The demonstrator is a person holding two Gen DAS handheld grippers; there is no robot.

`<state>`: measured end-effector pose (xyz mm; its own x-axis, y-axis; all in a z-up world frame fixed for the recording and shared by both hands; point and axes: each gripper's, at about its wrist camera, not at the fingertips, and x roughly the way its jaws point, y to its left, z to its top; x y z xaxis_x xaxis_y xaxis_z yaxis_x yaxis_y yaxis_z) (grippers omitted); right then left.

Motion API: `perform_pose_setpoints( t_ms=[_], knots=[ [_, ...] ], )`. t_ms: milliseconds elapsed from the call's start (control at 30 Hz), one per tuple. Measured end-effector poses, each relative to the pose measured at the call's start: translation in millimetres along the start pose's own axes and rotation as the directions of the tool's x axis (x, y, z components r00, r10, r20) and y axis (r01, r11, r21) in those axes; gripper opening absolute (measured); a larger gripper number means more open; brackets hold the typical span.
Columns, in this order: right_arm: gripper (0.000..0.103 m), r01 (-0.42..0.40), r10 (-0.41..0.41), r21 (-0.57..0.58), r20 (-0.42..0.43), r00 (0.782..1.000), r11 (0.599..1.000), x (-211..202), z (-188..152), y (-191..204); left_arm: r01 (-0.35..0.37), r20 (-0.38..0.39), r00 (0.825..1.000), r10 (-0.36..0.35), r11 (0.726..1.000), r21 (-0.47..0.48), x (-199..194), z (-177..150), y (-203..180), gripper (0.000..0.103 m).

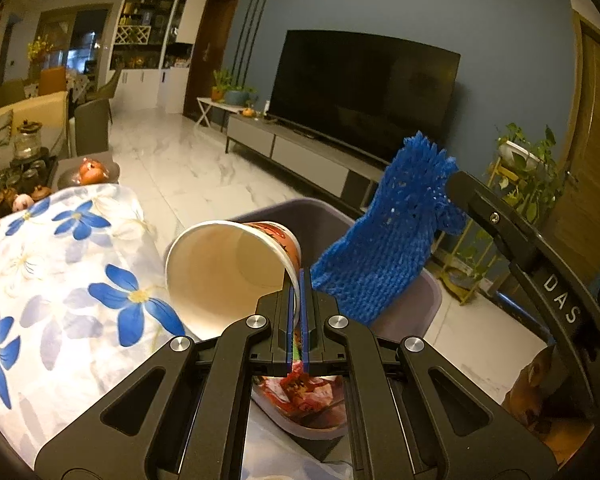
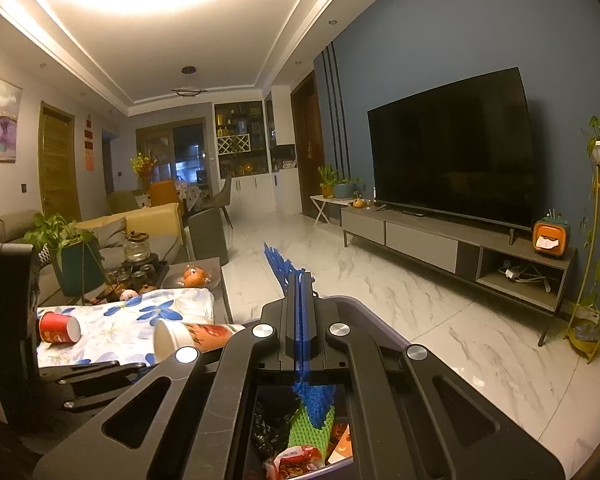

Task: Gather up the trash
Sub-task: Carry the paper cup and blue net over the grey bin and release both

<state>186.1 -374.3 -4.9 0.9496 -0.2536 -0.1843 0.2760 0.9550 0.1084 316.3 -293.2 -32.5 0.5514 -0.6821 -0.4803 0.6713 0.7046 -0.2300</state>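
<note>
The left claw (image 1: 299,300) is pinching a paper cup (image 1: 228,268) over the bin (image 1: 428,300), the right claw (image 2: 303,304) is clamping blue foam netting (image 2: 278,264), and only the right view is showing a red cup (image 2: 58,329).

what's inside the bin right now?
Right wrist view, looking into the bin: a green foam net, red snack wrappers and dark scraps. The right gripper and its blue net cover the rest.

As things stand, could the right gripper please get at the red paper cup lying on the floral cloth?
Probably not yet: the right gripper is shut on the blue foam net, and the left gripper with its paper cup sits between it and the red paper cup.
</note>
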Motion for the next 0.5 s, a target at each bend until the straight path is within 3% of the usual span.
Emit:
perform_pose_setpoints(
  t_ms=[167,433,500],
  knots=[
    [0.001,-0.006,0.006,0.002,-0.013,1.000,1.000,0,-1,-3,0.013,-0.028,1.000,-0.013,1.000,0.003,9,-3,0,0.003],
    [0.004,-0.010,0.011,0.005,-0.029,1.000,1.000,2,0,-3,-0.017,0.020,1.000,0.017,1.000,-0.004,-3,-5,5,0.057],
    [0.009,-0.006,0.007,0.008,-0.033,0.999,1.000,2,0,-5,-0.030,0.040,0.999,0.031,0.999,-0.019,-11,-4,10,0.062]
  ],
)
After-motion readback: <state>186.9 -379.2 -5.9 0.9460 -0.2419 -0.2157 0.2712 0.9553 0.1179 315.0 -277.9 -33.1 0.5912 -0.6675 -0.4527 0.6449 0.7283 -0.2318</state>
